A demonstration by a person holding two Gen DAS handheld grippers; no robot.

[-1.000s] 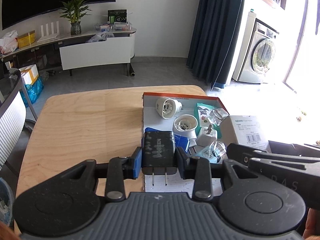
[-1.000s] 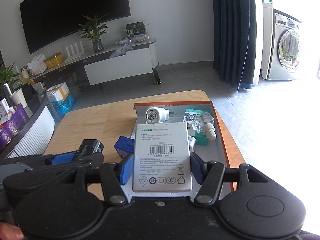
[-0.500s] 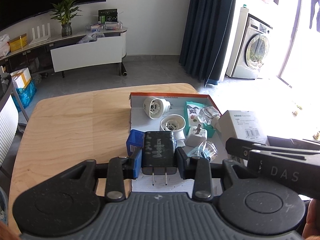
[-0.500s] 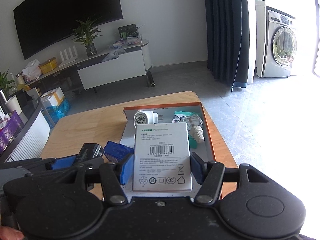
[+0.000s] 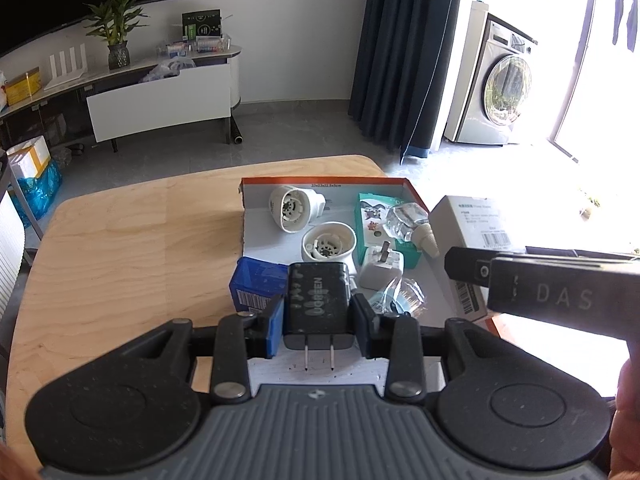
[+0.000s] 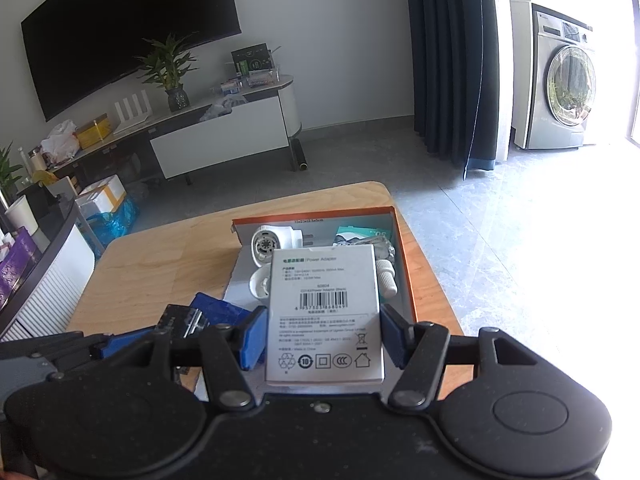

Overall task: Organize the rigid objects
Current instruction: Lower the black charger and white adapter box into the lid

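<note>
In the left wrist view, a black charger (image 5: 318, 300) is pinched between the pads of the left gripper (image 5: 318, 330), its two metal prongs turned back toward the camera and its long side running away along the fingers. Straight ahead and below, an orange-edged box (image 5: 416, 196) is seen lying open on the wooden table (image 5: 120, 240), already holding two white plugs (image 5: 296, 210), a small white adapter (image 5: 382, 270) and a green packet (image 5: 374, 216). A blue carton (image 5: 256, 286) is seen just left of the charger, at the near left corner of the box. The right gripper is seen as a dark bar coming in from the right edge, level with the left one.

In the right wrist view, a white carton (image 6: 325, 314) marked as a power adapter is clamped flat by its two long sides in the right gripper (image 6: 322, 340), label up, long axis pointing forward over the box (image 6: 404, 264). The box lies directly ahead and under the carton, so the right hand is judged slightly nearer its free right half, while the charger (image 6: 180, 322) is held nearer the left rim. It is judged that both things are meant to be lowered forward into the box
</note>
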